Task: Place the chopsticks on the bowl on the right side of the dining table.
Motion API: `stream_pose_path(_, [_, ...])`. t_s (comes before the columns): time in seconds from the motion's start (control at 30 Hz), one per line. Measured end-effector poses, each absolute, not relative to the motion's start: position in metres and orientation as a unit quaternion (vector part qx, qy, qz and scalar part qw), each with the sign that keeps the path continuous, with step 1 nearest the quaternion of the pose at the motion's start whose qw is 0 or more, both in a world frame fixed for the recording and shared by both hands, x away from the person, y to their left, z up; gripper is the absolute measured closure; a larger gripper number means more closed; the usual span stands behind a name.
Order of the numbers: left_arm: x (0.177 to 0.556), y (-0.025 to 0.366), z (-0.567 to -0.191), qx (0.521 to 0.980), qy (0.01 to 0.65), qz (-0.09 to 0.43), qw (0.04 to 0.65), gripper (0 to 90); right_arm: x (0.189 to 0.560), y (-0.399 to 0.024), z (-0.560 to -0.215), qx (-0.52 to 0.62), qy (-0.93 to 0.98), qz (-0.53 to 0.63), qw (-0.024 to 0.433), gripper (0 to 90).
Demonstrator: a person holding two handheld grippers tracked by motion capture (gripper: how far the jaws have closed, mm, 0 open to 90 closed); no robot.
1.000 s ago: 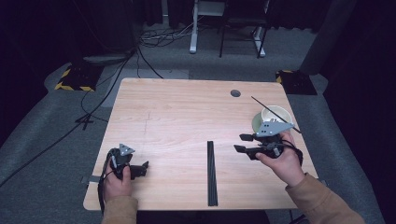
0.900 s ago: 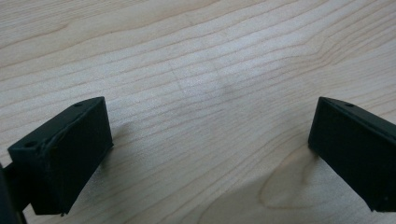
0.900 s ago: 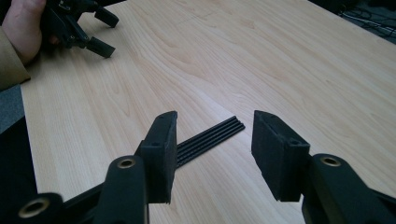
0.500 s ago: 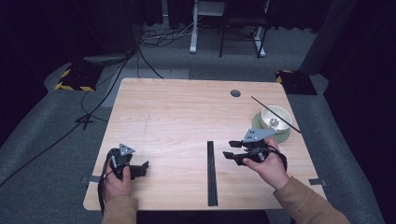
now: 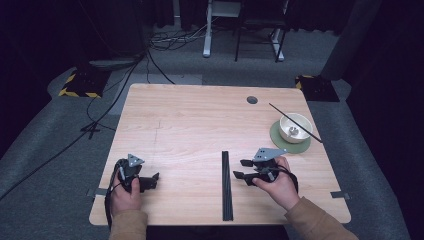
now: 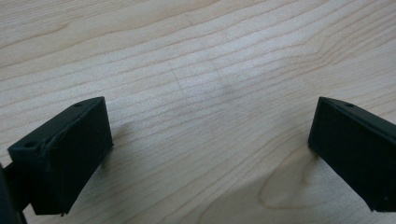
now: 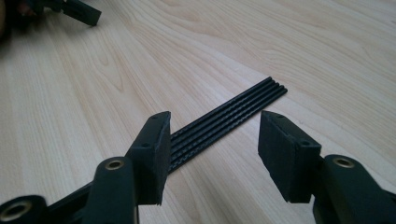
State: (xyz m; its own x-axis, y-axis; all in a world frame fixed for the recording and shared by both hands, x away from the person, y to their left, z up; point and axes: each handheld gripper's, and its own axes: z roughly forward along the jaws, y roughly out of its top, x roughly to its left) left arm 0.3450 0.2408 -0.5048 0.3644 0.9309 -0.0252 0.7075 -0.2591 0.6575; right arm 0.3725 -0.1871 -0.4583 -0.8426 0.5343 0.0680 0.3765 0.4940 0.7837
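The light wooden rectangular surface (image 5: 200, 130) carries all items. Taking the centre of the surface as the clock centre in the high view, the left hand-held gripper (image 5: 150, 181) rests at about 8 o'clock near the front edge, held by the person's left hand (image 5: 125, 192). In the left gripper view its jaws stand wide apart with bare wood grain between them; it holds nothing.

The right hand-held gripper (image 5: 239, 169) is at about 4 o'clock, held by the person's right hand (image 5: 277, 185). Its jaws point toward 9 o'clock and stand open and empty. In the right gripper view the bundle of thin black ribbed rods (image 7: 224, 122) lies flat on the surface just beyond the jaw tips, passing behind the left-hand jaw.

In the high view this bundle lies at about 5 o'clock, running from 12 to 6. A white round bowl (image 5: 295, 128) sits on a green round mat (image 5: 280, 140) at about 3 o'clock, with a thin black stick (image 5: 285, 114) lying across its rim.
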Motion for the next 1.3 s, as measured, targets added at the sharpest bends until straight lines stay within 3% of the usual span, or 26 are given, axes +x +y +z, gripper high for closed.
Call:
stream_pose_path(0.47, [0.345, 0.241, -0.505, 0.771, 0.531, 0.188, 0.297, 0.0, 0.36, -0.177, -0.485, 0.264, 0.863, 0.418, 0.101, 40.5])
stream_pose_path(1.3, [0.345, 0.241, -0.505, 0.771, 0.532, 0.188, 0.297, 0.0, 0.349, -0.167, -0.498, 0.254, 0.873, 0.403, 0.104, 37.8])
